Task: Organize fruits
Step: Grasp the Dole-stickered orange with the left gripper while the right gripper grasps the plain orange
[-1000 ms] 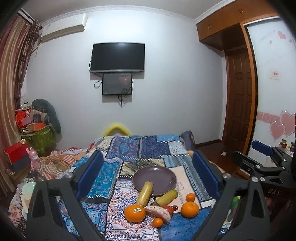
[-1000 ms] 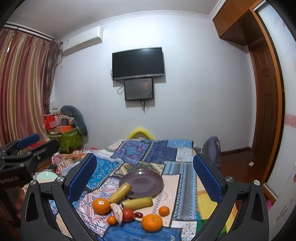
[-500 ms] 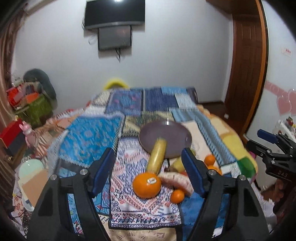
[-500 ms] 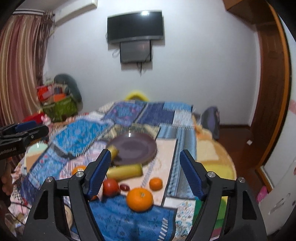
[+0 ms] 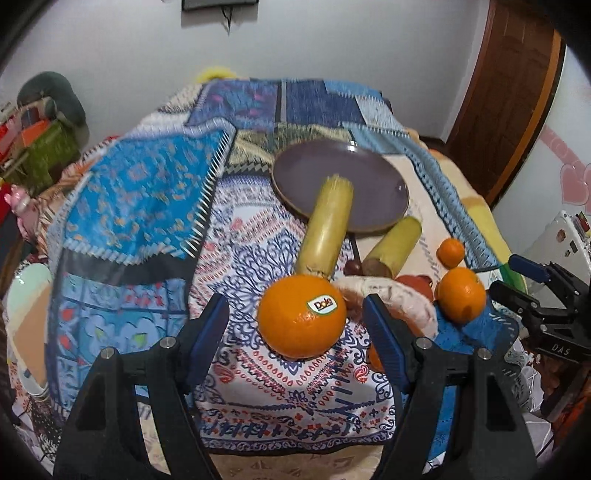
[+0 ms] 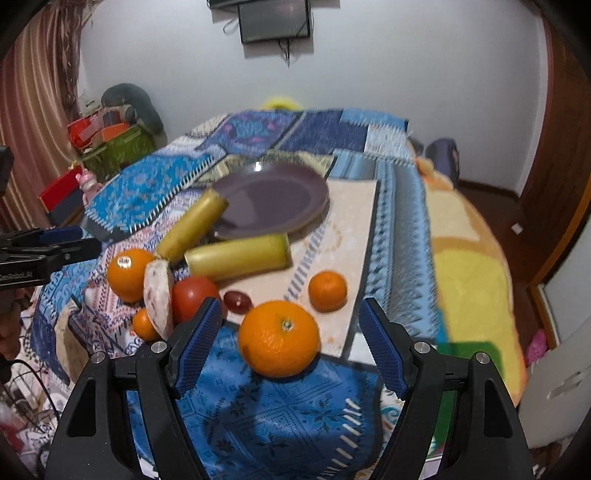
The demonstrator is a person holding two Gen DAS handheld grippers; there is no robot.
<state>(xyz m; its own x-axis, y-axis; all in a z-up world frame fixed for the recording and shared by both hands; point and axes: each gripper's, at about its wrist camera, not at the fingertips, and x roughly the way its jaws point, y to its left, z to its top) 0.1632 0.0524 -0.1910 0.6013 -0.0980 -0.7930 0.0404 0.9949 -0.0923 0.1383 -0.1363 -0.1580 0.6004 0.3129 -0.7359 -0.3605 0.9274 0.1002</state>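
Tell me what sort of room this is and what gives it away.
Most likely a bedroom in a home. The fruit and the plate lie on a bed spread with a patchwork quilt, a television hangs on the wall beyond it, and a striped curtain covers one side.

On the bed (image 6: 469, 280), a plate (image 6: 273, 199) toward the middle, all fruit grouped nearer the camera. One stalk piece (image 6: 192, 229) leaning with its far end on the plate's rim; a second stalk piece (image 6: 240, 256) lying crosswise just in front of the plate. In the right wrist view: tomato (image 6: 192, 299) in front of the second piece, grape (image 6: 238, 301) just right of it, small orange (image 6: 327, 291) farther right, large orange (image 6: 279, 338) nearest. Left of the tomato, a sliced piece (image 6: 159, 295) on edge, touching the labelled orange (image 5: 302, 316) behind it, with a tiny orange (image 6: 144, 325) in front.
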